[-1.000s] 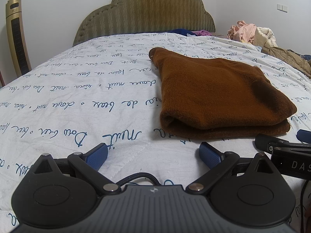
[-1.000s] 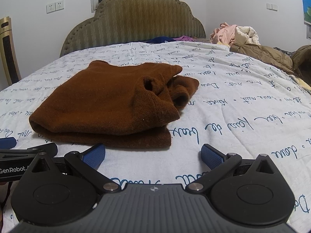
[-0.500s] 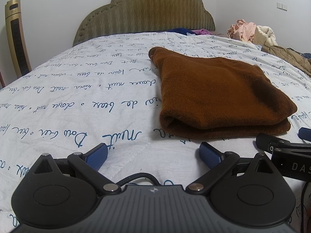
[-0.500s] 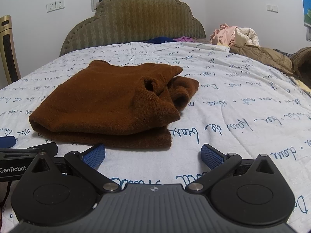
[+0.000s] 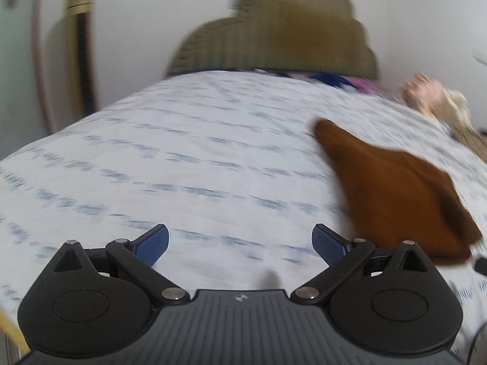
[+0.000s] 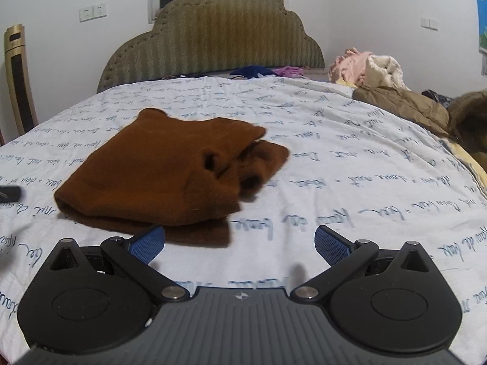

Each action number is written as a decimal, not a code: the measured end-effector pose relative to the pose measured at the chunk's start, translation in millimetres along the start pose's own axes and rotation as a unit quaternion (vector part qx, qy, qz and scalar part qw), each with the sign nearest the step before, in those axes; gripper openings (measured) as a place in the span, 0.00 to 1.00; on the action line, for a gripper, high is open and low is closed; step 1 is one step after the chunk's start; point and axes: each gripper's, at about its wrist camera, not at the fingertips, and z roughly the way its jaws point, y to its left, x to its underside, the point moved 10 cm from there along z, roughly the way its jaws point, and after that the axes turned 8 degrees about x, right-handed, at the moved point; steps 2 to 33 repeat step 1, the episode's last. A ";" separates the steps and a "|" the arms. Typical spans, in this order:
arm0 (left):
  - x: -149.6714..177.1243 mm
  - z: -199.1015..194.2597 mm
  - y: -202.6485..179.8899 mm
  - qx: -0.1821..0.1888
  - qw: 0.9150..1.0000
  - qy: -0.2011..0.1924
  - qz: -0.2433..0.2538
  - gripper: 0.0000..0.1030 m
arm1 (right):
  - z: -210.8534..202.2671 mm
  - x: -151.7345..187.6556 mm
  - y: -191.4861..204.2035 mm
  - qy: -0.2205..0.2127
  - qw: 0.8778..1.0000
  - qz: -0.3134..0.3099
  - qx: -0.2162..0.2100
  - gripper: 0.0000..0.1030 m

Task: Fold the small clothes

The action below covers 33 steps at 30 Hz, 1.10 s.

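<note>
Folded brown garment [image 6: 170,176] of fuzzy, fleece-like knit lies on the bed cover [image 6: 350,158], a white quilted sheet printed with rows of blue cursive script. In the right wrist view the garment forms a rough, thick rectangle of stacked layers; its near edge is rounded where the fabric doubles over, and at its right end a loose, rumpled part shows two dark openings. The right gripper [image 6: 240,241] sits low over the sheet with its two blue, finely ribbed pads spread wide and nothing between them; the left pad [image 6: 149,241] is just at the garment's near edge, the other over bare sheet. Black link arms and round pivot housings carry the pads from a ribbed grey body.

In the left wrist view, heavily blurred, the same garment [image 5: 395,194] appears to the right as a tapering brown wedge. The left gripper [image 5: 240,243] is likewise spread, empty, over bare sheet beside the garment.

Behind the bed stands a padded headboard [image 6: 213,36] of olive, chevron-textured fabric with a scalloped, cloud-like outline and stud-trimmed border. A heap of pink and cream clothes [image 6: 365,67] and a tan padded jacket [image 6: 401,103] lie at the far right side of the bed. A tall gold-and-black column appliance [image 6: 18,79] stands against the white wall at left.
</note>
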 end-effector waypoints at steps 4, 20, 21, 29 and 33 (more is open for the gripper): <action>-4.3 -3.0 12.9 -0.009 1.000 -0.003 -0.012 0.98 | 0.9 0.6 -5.9 0.003 1.000 0.008 -0.001 1.00; -4.3 -3.0 12.9 -0.009 1.000 -0.003 -0.012 0.98 | 0.9 0.6 -5.9 0.003 1.000 0.008 -0.001 1.00; -4.3 -3.0 12.9 -0.009 1.000 -0.003 -0.012 0.98 | 0.9 0.6 -5.9 0.003 1.000 0.008 -0.001 1.00; -4.3 -3.0 12.9 -0.009 1.000 -0.003 -0.012 0.98 | 0.9 0.6 -5.9 0.003 1.000 0.008 -0.001 1.00; -4.3 -3.0 12.9 -0.009 1.000 -0.003 -0.012 0.98 | 0.9 0.6 -5.9 0.003 1.000 0.008 -0.001 1.00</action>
